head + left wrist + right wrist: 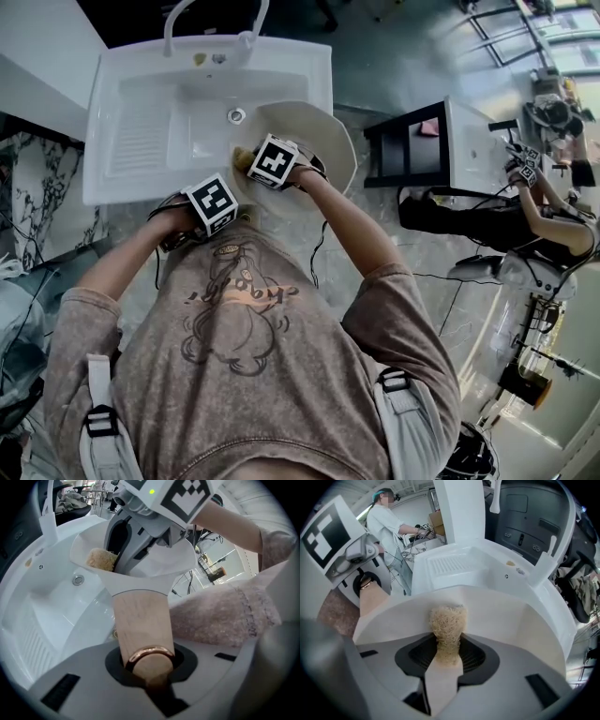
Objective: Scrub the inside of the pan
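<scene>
Lab: freestanding white sink, floor cables, white-coated person.

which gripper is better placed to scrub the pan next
Right. The right gripper is shut on the sponge inside the pan; the left gripper is shut on the wooden handle, steadying it.

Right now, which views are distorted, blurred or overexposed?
Head view: the white sink is nearly washed out, with little shadow. Left gripper view: strong fisheye bending, dark corners, and the handle goes soft near the lens. Right gripper view: same bending; the sponge is sharp, its near end blurred.
</scene>
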